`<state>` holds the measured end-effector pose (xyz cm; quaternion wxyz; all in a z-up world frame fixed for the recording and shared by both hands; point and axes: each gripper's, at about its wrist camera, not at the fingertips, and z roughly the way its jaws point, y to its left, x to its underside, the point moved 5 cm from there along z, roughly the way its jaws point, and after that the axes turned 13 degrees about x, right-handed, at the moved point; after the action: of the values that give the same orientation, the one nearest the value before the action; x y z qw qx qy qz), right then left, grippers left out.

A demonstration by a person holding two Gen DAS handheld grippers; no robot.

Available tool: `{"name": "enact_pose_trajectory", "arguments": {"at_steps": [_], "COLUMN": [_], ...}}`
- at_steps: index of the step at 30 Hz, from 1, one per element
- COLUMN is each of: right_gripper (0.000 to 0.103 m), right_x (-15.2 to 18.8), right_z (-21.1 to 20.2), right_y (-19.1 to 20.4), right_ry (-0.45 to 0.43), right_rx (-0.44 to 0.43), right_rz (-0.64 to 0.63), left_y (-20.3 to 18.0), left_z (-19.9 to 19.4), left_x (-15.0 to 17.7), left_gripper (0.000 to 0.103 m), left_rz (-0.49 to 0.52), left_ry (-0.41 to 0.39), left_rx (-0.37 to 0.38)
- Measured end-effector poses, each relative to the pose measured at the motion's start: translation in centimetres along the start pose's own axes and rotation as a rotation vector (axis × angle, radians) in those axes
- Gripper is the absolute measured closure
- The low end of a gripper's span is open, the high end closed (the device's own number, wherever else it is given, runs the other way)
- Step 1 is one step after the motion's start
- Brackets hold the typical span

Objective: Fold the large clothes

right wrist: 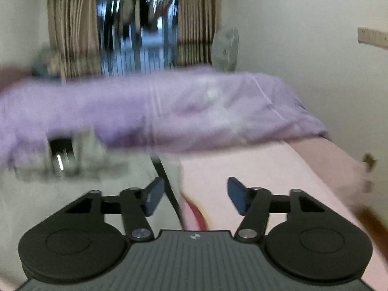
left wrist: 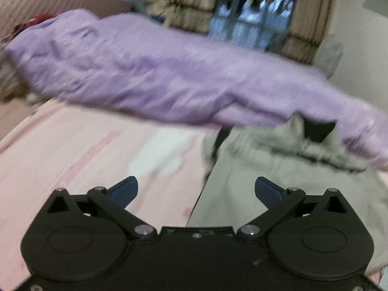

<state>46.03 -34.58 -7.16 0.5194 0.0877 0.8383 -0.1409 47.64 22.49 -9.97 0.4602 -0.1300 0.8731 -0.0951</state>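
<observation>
Both sets of jaws stand apart with nothing between them: the left gripper (left wrist: 196, 190) spread wide, the right gripper (right wrist: 196, 195) parted less far, blue pads bare on each. Ahead of both, the lilac garment (left wrist: 155, 77) lies as a long, rumpled band across the bed, blurred in both views; seen from the right wrist the same lilac garment (right wrist: 184, 111) runs from the left edge of the picture to near the bed's right side, with a pale seam line showing on its right part. Neither gripper touches it. Below the garment, nearer the cameras, a pink bedsheet (left wrist: 72, 150) covers the mattress, and a grey-beige garment (left wrist: 278, 160) lies heaped just beside the lilac one, partly under its near edge; a dark strip shows between sheet and grey cloth. Behind the bed, striped beige curtains (right wrist: 70, 29) frame a bright window (right wrist: 138, 36). A mauve quilted headboard or cushion (left wrist: 55, 2) sits at far left in the left-wrist view, with something red (left wrist: 36, 21) at the lilac garment's far end, too blurred to name.
</observation>
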Motion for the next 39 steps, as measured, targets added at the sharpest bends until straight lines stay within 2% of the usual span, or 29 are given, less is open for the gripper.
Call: {"name": "enact_pose_trajectory", "arguments": {"at_steps": [3, 7, 10, 12, 13, 15, 22, 23, 24, 25, 27, 29, 31, 33, 36, 39], "right_gripper": [0.038, 0.037, 0.037, 0.035, 0.035, 0.034, 0.031, 0.032, 0.032, 0.035, 0.047, 0.085, 0.089, 0.093, 0.094, 0.095], "right_x": [4.0, 9.1, 10.9, 11.5, 11.4, 11.1, 10.6, 10.5, 10.4, 10.3, 10.2, 10.1, 9.8, 9.3, 7.5, 6.4], "right_z": [-1.9, -1.2, 0.2, 0.6, 0.6, 0.6, 1.8, 2.0, 2.2, 2.3, 2.5, 2.4, 2.1, 0.8, -3.7, -8.6], "right_y": [-0.9, -1.3, -0.3, 0.3, 0.6, 0.9, 1.8, 2.0, 2.2, 2.4, 2.8, 2.7, 1.9, 1.1, 1.0, 1.6], "right_ry": [0.046, 0.181, 0.255, 0.267, 0.256, 0.261, 0.260, 0.258, 0.254, 0.250, 0.245, 0.236, 0.235, 0.210, 0.106, 0.037], "right_rx": [-0.044, -0.152, -0.194, -0.185, -0.183, -0.198, -0.242, -0.246, -0.248, -0.246, -0.235, -0.212, -0.223, -0.230, -0.224, -0.209], "right_rz": [-0.012, 0.110, 0.126, 0.106, 0.098, 0.103, 0.138, 0.141, 0.138, 0.133, 0.123, 0.118, 0.171, 0.206, 0.207, 0.174], "left_y": [0.7, 1.0, 0.8, 0.8, 1.0, 0.3, -1.2, -1.3, -1.3, -1.4, -1.5, -1.6, -1.9, -2.4, -3.4, -2.8], "left_z": [-0.8, 0.0, 1.6, 2.8, 2.9, 3.2, 5.2, 5.3, 5.2, 5.0, 4.9, 4.9, 4.0, 2.2, -1.3, -5.3], "left_x": [2.6, 6.0, 7.9, 9.2, 9.9, 10.2, 10.3, 10.3, 10.1, 9.9, 9.2, 8.7, 8.5, 7.7, 6.0, 4.4], "left_gripper": [0.000, 0.000, 0.000, 0.000, 0.000, 0.000, 0.000, 0.013, 0.052, 0.066, 0.084, 0.088, 0.091, 0.090, 0.092, 0.093], "left_rz": [-0.031, -0.043, -0.036, -0.078, -0.091, -0.039, 0.083, 0.092, 0.107, 0.101, 0.069, 0.073, 0.081, 0.103, 0.166, 0.156], "left_ry": [0.045, 0.146, 0.220, 0.270, 0.275, 0.247, 0.209, 0.188, 0.159, 0.148, 0.153, 0.159, 0.135, 0.073, -0.017, -0.062], "left_rx": [0.018, 0.041, 0.019, 0.052, 0.064, 0.049, 0.086, 0.100, 0.113, 0.147, 0.150, 0.147, 0.137, 0.124, 0.054, 0.056]}}
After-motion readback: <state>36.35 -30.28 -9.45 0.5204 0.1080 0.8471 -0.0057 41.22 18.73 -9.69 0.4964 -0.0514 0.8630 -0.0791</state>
